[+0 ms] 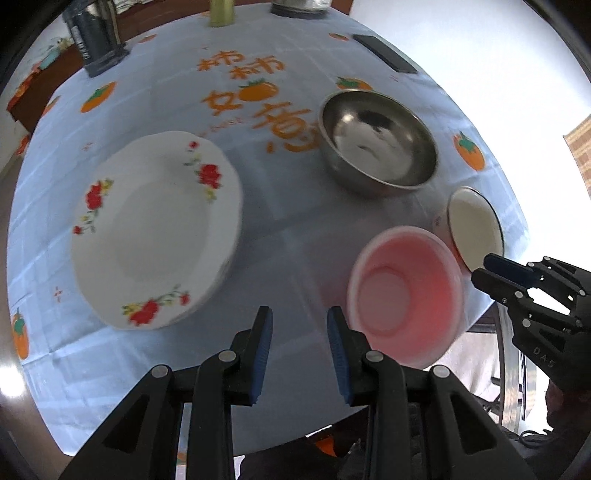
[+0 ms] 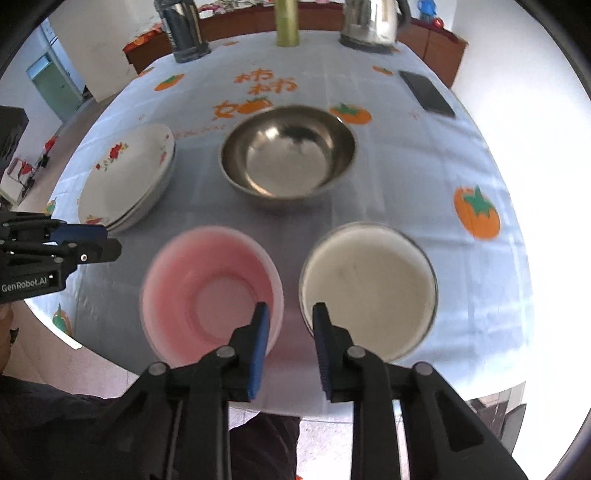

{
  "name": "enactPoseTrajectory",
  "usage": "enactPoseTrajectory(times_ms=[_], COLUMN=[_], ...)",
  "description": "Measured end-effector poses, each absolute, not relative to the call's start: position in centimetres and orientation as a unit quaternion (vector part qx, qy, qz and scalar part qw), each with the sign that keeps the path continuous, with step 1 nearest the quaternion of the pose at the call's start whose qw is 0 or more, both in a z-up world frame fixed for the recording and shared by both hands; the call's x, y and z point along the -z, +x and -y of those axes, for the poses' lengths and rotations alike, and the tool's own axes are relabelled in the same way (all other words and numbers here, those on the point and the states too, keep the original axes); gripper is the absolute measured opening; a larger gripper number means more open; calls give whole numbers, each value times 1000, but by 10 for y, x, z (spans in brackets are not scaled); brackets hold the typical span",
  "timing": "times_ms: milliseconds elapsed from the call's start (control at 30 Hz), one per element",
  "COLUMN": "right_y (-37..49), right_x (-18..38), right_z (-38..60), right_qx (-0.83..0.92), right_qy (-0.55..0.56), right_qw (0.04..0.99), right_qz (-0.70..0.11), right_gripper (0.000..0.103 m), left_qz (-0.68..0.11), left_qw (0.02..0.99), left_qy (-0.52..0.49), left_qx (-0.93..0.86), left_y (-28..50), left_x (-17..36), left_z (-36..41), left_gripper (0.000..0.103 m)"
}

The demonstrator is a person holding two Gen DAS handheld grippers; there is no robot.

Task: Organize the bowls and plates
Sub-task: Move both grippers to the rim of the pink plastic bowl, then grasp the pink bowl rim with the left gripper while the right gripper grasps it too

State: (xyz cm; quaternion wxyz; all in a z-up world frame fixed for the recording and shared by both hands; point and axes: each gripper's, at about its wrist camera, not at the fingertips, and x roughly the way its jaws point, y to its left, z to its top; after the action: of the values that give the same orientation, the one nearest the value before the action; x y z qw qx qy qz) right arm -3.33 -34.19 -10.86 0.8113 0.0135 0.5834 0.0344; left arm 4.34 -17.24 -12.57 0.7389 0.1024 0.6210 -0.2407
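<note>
A stack of white plates with red flowers (image 1: 155, 229) (image 2: 125, 177) lies on the left of the table. Behind the middle stands a steel bowl (image 1: 376, 140) (image 2: 288, 151). A pink bowl (image 1: 406, 291) (image 2: 210, 291) and a white enamel bowl (image 1: 474, 232) (image 2: 369, 284) sit side by side near the front edge. My left gripper (image 1: 300, 317) (image 2: 99, 240) hovers open over bare cloth between the plates and the pink bowl. My right gripper (image 2: 291, 310) (image 1: 495, 269) hangs above the gap between the pink and white bowls, its jaws a little apart with nothing between them.
A pale blue tablecloth (image 2: 406, 177) with orange fruit prints covers the round table. At the back stand a kettle (image 2: 373, 26), a green bottle (image 2: 286, 22) and a dark flask (image 2: 184, 29). A black phone (image 2: 428, 94) lies at the back right.
</note>
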Motion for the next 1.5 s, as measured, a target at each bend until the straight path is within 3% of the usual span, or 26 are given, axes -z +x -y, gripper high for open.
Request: enactPoseTrajectory(times_ms=[333,900,1100,1500], right_y=[-48,-45,-46,-43], right_x=[125,126,127,118], right_z=[346,335,334,330], right_qx=[-60,-83,-83,-87], right_qy=[53,29,30,25], right_qw=[805,799,801,805], right_qz=[-588,-595,-592,-586], right_gripper=[19,14,12,9], left_qz=[-632,-653,-661,-642], left_qw=[731,706,695,712], left_qy=[88,101,94,95], left_qx=[242,256,266,268], left_y=[38,41,40,42], left_x=[141,153,158,140], left_z=[183,198,199,191], left_gripper=[33,33,11,9])
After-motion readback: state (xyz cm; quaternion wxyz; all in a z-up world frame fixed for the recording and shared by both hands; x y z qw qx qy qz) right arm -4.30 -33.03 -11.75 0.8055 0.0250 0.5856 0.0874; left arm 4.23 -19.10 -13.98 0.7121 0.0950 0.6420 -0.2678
